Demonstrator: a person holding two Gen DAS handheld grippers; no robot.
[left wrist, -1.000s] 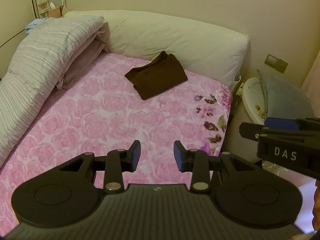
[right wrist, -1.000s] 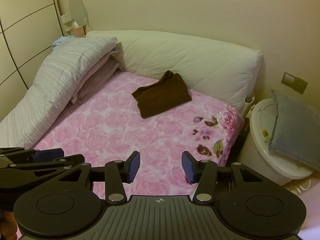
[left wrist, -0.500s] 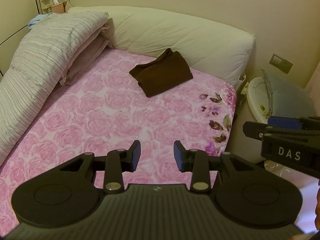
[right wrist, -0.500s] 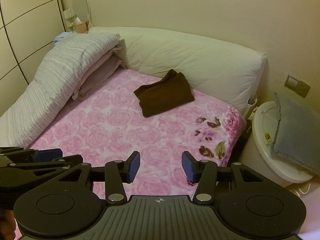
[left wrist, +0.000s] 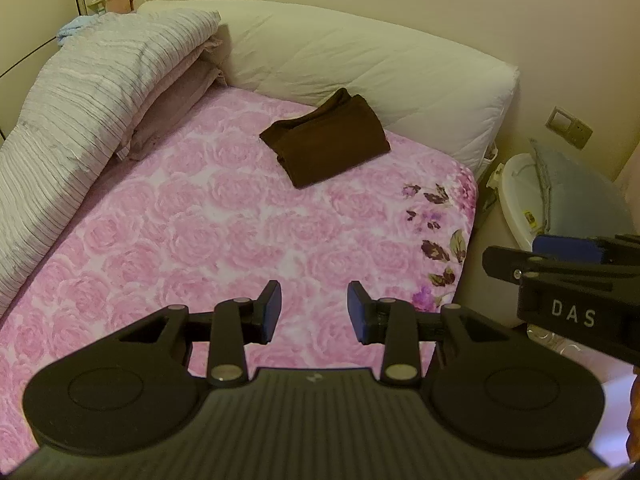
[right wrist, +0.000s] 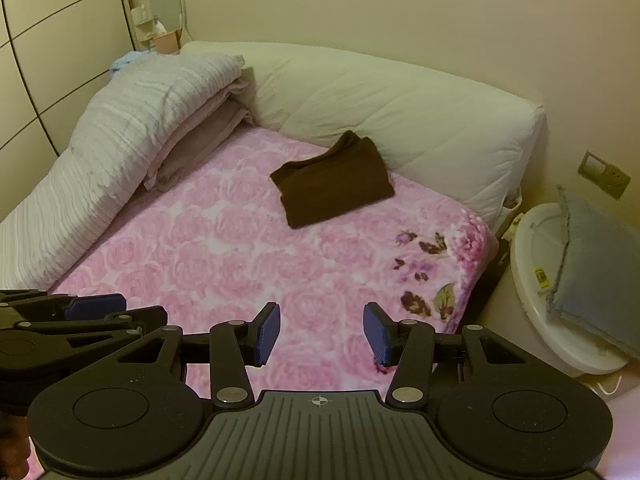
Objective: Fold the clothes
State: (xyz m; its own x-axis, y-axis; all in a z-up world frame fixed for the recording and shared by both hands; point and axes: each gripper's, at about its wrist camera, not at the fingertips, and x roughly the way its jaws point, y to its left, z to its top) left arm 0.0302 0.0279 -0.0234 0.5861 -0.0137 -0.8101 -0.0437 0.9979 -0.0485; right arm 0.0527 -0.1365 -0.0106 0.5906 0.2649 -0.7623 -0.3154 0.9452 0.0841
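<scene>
Both tools hang empty over the rose-print bedspread: left gripper and right gripper gape apart; the folded brown garment lies well beyond them.

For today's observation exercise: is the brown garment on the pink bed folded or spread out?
Folded. The brown garment lies as a compact rectangle with stacked layers at its edges on the pink blanket, near the white pillow.

A bed with a pink rose-print blanket is seen ahead of the jaws. Further out, a long cream bolster is set against a plain beige wall. Striped folded bedding is piled off to the left. A wall socket and a white round tub are found to the right.
</scene>
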